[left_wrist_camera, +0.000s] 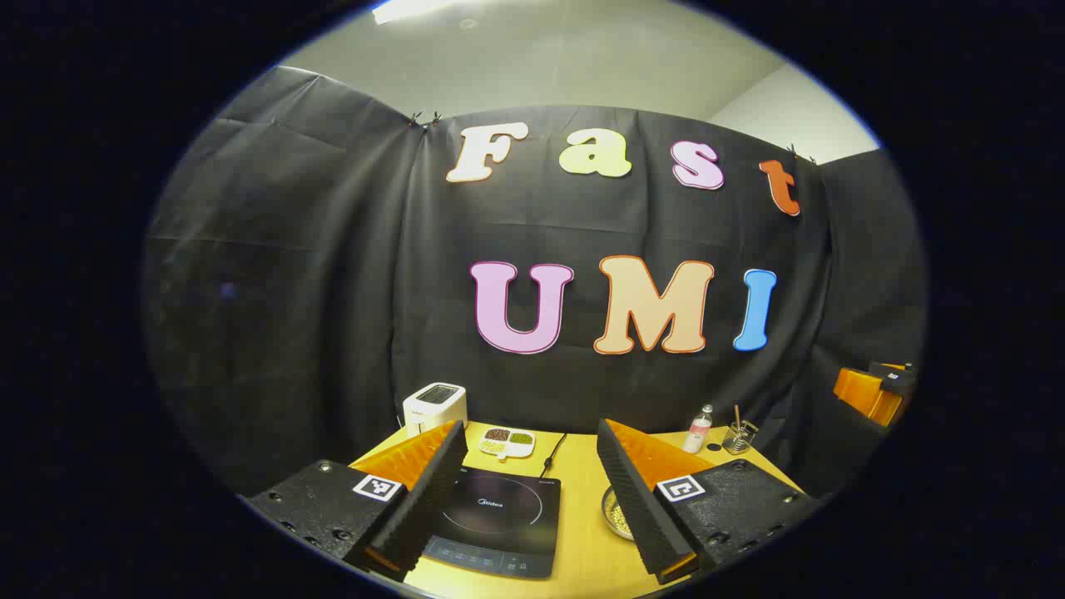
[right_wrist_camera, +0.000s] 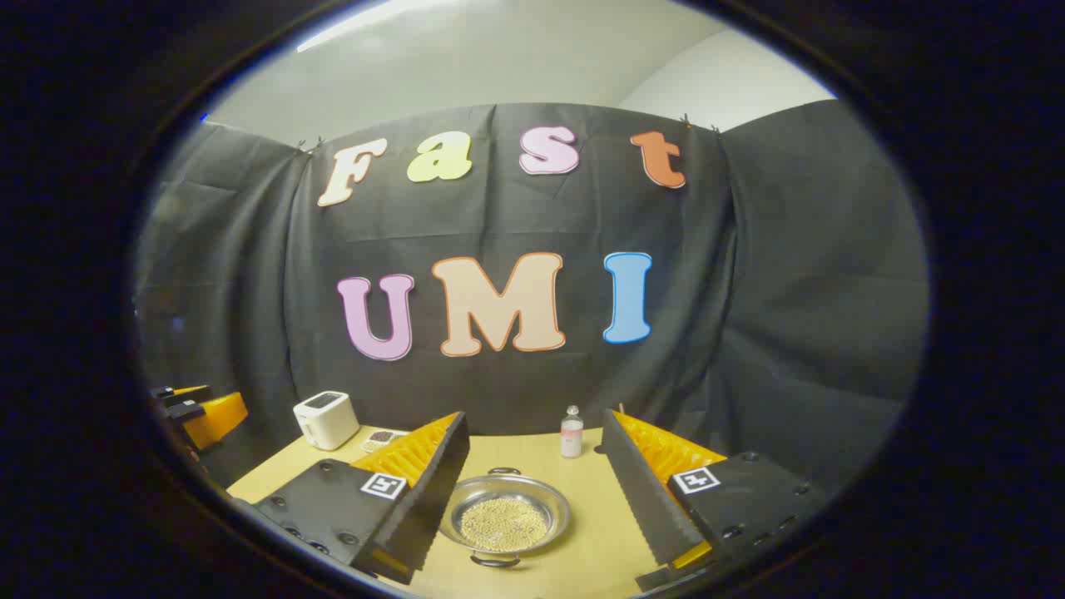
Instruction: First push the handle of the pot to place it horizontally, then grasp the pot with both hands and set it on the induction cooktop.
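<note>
Both grippers [left_wrist_camera: 528, 491] [right_wrist_camera: 532, 491] hover wide open, empty — right over the pot [right_wrist_camera: 505, 517], left over the cooktop [left_wrist_camera: 495, 522] — poised, likely, to start.

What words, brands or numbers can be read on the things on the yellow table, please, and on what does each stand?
None reads surely.
Black glass induction cooktop: pale brand mark at its middle, too small; control symbols along its front edge, blurred.
Small clear bottle: label too small.
Left gripper and right gripper: square black-and-white markers, patterns without words.
</note>
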`<action>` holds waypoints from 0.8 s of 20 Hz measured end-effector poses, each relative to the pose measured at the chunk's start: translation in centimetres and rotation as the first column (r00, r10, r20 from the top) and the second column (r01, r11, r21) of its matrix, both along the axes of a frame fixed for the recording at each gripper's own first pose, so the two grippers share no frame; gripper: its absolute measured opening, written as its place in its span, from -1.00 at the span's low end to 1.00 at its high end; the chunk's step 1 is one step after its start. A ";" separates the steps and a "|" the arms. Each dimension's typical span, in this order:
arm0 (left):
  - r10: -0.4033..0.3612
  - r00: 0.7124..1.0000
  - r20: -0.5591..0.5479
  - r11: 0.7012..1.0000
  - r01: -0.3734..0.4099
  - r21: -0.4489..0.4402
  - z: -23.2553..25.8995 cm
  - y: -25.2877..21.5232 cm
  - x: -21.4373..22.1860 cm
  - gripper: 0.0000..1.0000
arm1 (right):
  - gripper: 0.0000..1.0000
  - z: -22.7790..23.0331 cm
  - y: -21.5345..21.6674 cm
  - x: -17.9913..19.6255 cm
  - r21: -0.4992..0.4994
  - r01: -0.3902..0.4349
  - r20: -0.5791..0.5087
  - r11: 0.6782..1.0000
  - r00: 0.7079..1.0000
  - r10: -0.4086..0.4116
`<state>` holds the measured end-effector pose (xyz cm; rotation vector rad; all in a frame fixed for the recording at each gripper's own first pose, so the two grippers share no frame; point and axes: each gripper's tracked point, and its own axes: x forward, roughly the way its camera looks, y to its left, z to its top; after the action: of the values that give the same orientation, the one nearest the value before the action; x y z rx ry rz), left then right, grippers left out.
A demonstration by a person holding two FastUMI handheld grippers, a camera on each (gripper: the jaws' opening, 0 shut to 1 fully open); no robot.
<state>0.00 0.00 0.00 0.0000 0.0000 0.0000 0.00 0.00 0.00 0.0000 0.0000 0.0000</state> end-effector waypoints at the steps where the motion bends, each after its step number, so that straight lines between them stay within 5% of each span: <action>1: 0.000 1.000 0.006 1.000 0.000 0.008 0.3 0.0 0.2 0.84 | 0.86 -0.1 0.4 0.3 0.004 -0.004 -0.001 1.000 1.000 0.004; 16: -0.031 0.998 0.056 0.998 0.028 0.052 2.6 -1.2 2.8 0.84 | 0.86 2.7 -0.3 1.5 -0.001 0.025 0.048 1.000 0.999 -0.024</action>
<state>2.80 -1.23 2.64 0.0514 -0.0573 -0.0294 1.50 -0.35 2.69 -0.0018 -0.0478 -0.0245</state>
